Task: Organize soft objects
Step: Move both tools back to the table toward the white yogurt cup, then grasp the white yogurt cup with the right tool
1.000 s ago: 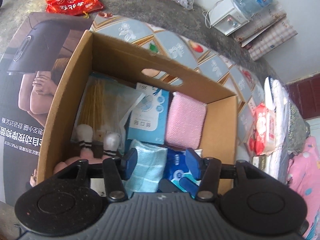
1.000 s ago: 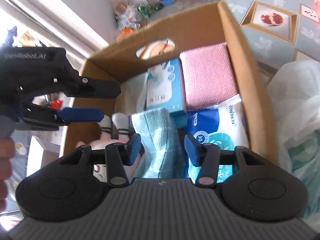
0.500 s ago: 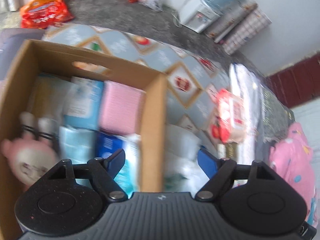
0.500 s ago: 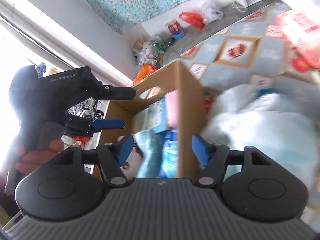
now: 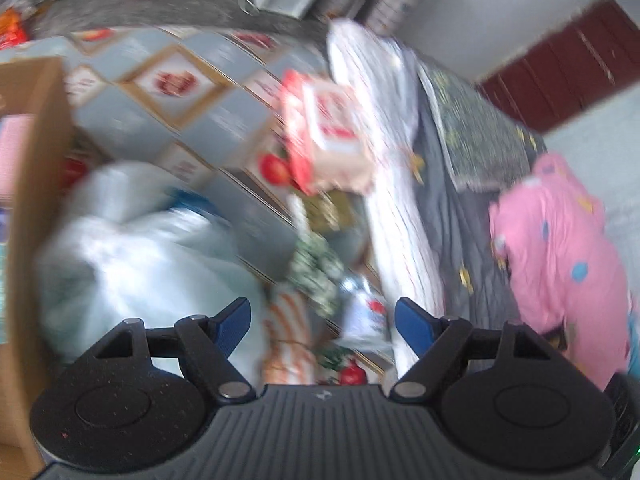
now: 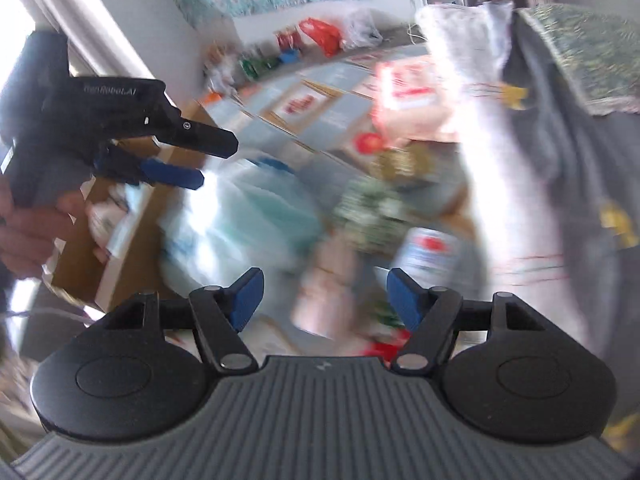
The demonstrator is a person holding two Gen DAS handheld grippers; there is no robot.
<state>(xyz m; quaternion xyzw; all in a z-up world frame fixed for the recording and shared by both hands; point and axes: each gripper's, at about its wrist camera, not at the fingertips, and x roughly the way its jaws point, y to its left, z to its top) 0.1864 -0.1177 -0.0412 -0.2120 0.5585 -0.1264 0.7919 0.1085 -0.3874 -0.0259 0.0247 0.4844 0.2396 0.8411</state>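
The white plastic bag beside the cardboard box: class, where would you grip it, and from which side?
Probably pinch the white plastic bag on its bulging upper folds, coming from above on the side away from the cardboard box. It sits slumped against the box wall; blur hides any handles. Both the left gripper and the right gripper are open.

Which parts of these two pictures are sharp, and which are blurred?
Left wrist view: the left gripper is sharp, the white plastic bag motion-smeared. Right wrist view: the right gripper is sharp, the scene behind streaked, with window glare at the left edge.
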